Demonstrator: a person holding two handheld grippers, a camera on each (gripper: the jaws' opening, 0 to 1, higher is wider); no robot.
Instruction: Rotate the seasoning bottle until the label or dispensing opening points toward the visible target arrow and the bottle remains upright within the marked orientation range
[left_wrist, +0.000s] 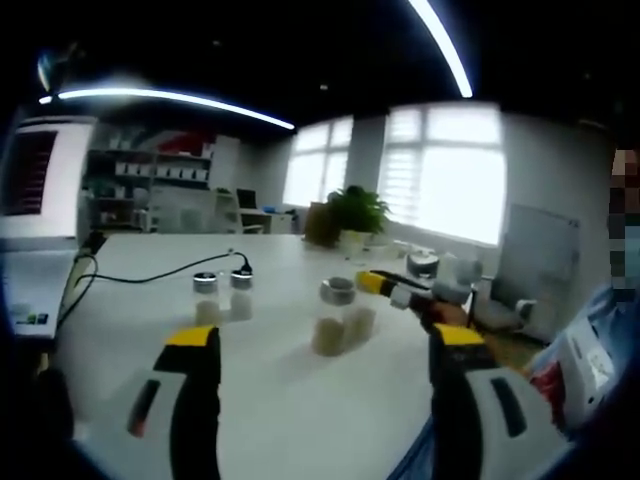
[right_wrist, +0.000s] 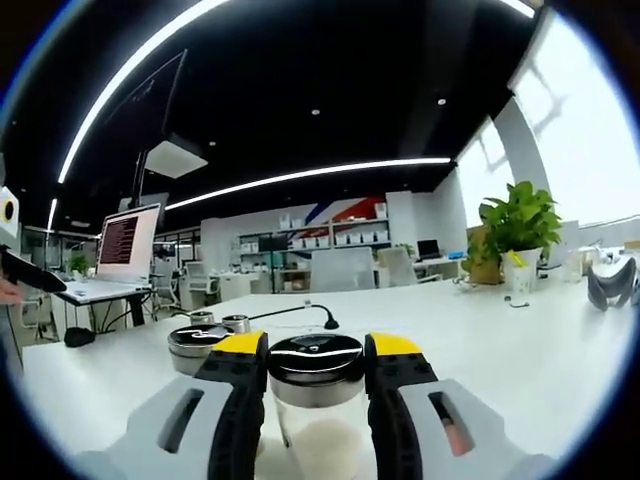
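The seasoning bottle (right_wrist: 315, 375) is a clear jar with a dark round lid and pale grains inside, standing upright on the white table (right_wrist: 540, 370). My right gripper (right_wrist: 317, 350) holds it at lid height, one yellow-tipped jaw pressed against each side. In the left gripper view the same bottle (left_wrist: 335, 312) stands mid-table, and the right gripper (left_wrist: 400, 292) reaches it from the right. My left gripper (left_wrist: 326, 340) hangs open in front of it, a short way off, with nothing between its jaws.
A second lidded jar (right_wrist: 188, 347) stands just left of the held one. Two small silver-capped shakers (left_wrist: 206, 284) (left_wrist: 241, 278) sit beside a black cable (left_wrist: 150, 272). A laptop (right_wrist: 125, 245) is at the left and a potted plant (right_wrist: 518, 225) at the far right. A person's sleeve (left_wrist: 590, 350) is at the right edge.
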